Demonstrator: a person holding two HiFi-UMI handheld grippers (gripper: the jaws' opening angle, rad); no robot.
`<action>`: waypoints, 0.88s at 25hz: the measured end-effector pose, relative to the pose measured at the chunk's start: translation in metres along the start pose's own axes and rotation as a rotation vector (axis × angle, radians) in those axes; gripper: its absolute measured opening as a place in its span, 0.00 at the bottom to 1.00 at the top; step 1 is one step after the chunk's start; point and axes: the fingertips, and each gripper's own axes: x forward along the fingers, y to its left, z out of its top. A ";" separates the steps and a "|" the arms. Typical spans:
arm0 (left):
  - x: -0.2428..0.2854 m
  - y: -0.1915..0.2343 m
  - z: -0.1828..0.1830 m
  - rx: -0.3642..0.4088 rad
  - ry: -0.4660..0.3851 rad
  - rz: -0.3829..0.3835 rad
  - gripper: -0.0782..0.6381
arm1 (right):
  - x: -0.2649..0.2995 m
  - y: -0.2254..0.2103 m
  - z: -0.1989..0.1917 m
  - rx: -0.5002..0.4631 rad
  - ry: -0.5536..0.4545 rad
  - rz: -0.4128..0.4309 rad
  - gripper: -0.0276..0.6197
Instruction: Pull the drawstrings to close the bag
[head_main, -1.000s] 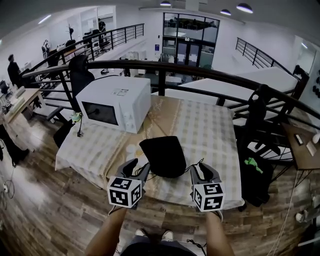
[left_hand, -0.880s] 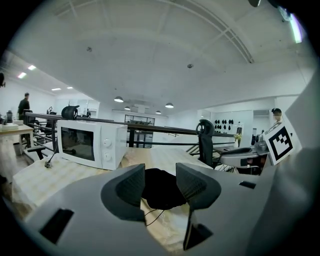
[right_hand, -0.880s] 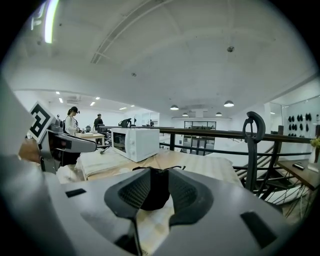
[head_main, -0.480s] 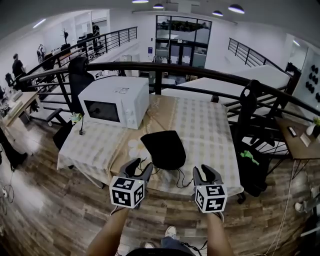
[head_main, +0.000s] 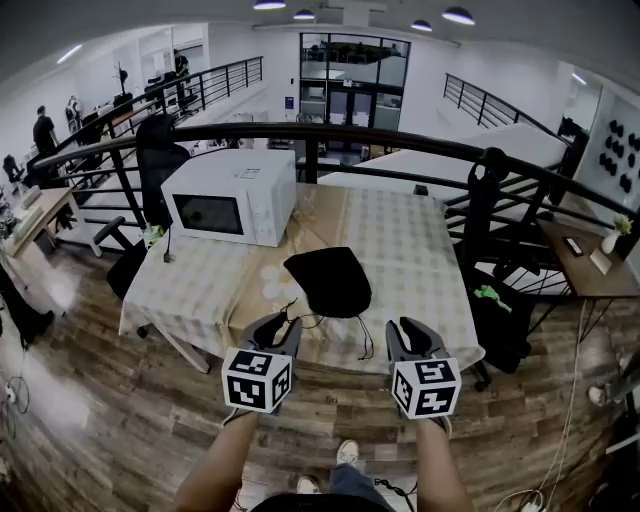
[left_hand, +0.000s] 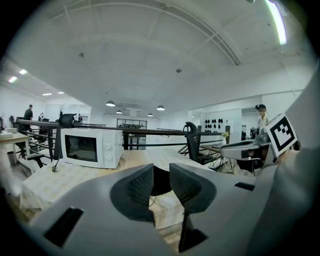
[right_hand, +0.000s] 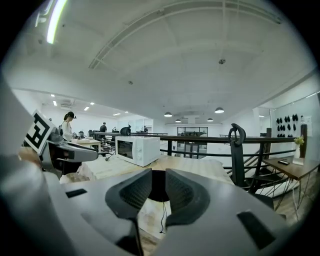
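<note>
A black drawstring bag (head_main: 328, 282) lies on the checked tablecloth (head_main: 410, 250), its mouth toward the front edge. Two thin dark drawstrings (head_main: 365, 338) trail from it onto the cloth. My left gripper (head_main: 277, 325) and right gripper (head_main: 408, 330) hover side by side just off the table's front edge and point at the bag. Both pairs of jaws have just been closing, but a narrow gap remains and nothing is between them. In the left gripper view the bag (left_hand: 161, 182) shows through the left gripper (left_hand: 161, 167). The right gripper (right_hand: 159, 175) frames the bag (right_hand: 158, 187) the same way.
A white microwave (head_main: 230, 198) stands at the table's back left. A black railing (head_main: 400, 145) curves behind the table. Two pale round things (head_main: 268, 285) lie left of the bag. A black chair (head_main: 160, 160) and a side table (head_main: 580, 265) flank it. Wooden floor (head_main: 120, 400) lies below the grippers.
Both grippers have drawn back from the table's front edge toward the person and risen slightly. The left jaws stand narrower than before. The bag has stayed in place.
</note>
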 end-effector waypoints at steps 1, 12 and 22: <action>-0.003 -0.002 0.000 0.012 -0.001 0.000 0.26 | -0.004 0.003 0.003 0.003 -0.008 0.003 0.17; -0.025 0.002 0.002 0.053 -0.004 0.021 0.18 | -0.034 0.020 0.025 0.004 -0.067 0.014 0.08; -0.035 0.004 0.002 0.062 -0.002 0.027 0.17 | -0.040 0.033 0.032 -0.012 -0.082 0.027 0.08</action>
